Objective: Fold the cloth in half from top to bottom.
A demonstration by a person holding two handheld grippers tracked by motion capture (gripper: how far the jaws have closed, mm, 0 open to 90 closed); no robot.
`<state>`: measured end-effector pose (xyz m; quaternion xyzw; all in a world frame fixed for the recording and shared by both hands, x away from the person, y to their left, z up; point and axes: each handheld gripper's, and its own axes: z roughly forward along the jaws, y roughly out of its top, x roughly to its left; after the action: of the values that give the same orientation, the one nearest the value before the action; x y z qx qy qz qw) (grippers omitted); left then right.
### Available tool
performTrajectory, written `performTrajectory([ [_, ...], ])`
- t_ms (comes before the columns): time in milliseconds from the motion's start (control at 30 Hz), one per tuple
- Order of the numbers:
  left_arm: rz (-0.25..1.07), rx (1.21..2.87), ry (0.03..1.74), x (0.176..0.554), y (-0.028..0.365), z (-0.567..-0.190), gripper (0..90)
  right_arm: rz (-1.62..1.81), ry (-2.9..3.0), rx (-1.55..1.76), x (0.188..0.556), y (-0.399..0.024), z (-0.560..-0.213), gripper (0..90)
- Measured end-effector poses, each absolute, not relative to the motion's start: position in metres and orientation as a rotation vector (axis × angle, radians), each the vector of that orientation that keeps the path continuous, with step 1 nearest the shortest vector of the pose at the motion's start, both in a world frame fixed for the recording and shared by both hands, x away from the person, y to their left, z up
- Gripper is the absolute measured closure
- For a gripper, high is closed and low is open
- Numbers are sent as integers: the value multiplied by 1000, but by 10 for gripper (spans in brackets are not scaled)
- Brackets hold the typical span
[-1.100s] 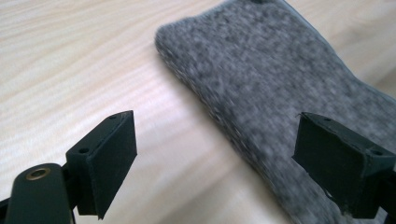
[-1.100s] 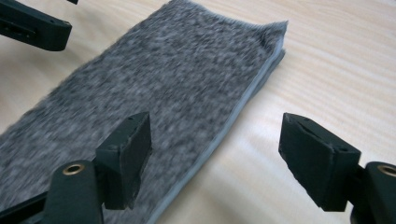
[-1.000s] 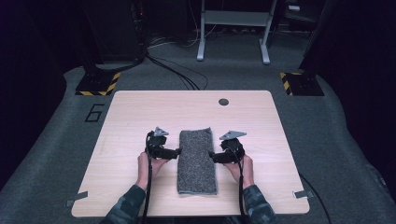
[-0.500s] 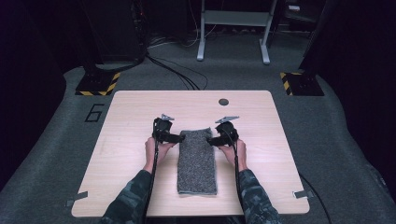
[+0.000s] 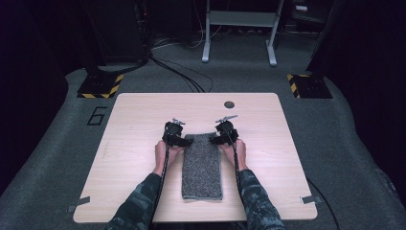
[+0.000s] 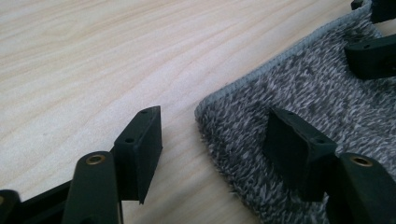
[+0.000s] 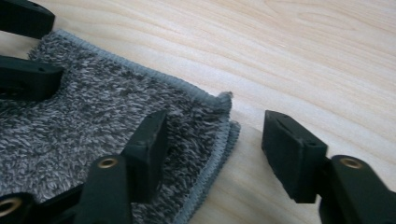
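Both hands have slid up the table, away from the person, along the long edges of the folded grey towel (image 5: 202, 165). A second ago they sat beside its middle; now the left gripper (image 5: 184, 140) and the right gripper (image 5: 215, 139) are at its two far corners. Their jaws have just been closing. In each gripper view one jaw now rests on the towel's pile and the other over bare wood, the corner between them, not yet pinched
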<state>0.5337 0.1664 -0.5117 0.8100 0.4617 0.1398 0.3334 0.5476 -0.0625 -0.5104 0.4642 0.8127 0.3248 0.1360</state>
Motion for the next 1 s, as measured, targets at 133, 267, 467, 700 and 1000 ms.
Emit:
performTrajectory([
  [133, 381, 2108, 1193, 532, 163, -513, 465, 936, 2349, 1326, 547, -61, -511, 495],
  [267, 404, 2124, 1172, 531, 156, -513, 537, 901, 2365, 1287, 545, -55, -509, 620],
  [467, 396, 2121, 1158, 532, 157, -513, 660, 914, 2363, 1310, 543, -53, -509, 758],
  [700, 358, 2104, 1150, 534, 159, -514, 818, 914, 2368, 1344, 542, -50, -508, 845],
  [1000, 340, 2072, 1146, 531, 157, -514, 855, 933, 2336, 1332, 533, -55, -506, 865],
])
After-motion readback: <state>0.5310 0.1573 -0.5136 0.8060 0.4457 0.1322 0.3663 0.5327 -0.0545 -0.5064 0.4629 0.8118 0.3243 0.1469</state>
